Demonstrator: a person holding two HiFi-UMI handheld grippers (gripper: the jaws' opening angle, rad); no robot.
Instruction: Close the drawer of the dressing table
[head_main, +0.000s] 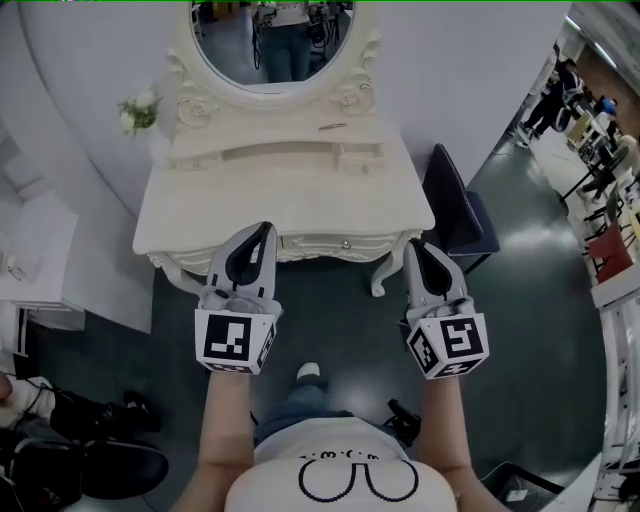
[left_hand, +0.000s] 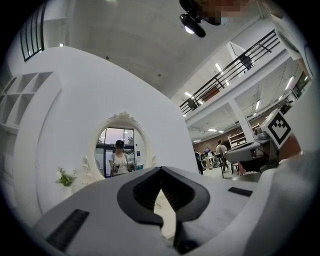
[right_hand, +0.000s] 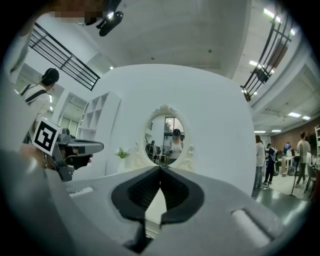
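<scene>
both tongs empty. left gripper (head_main: 266, 230): jaws together, tips meeting, nothing between them. right gripper (head_main: 413, 244): same, closed on nothing. drawer (head_main: 312, 243) sits mid front edge of the dressing table (head_main: 280, 200), front about level with the apron, knob (head_main: 346, 244) between my grippers. left tips overlap the front edge left of the drawer, right tips are by the front right corner. contact: cannot tell.

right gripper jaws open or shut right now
Shut: in the right gripper view the right gripper has its tips touching, with nothing held between them.
</scene>
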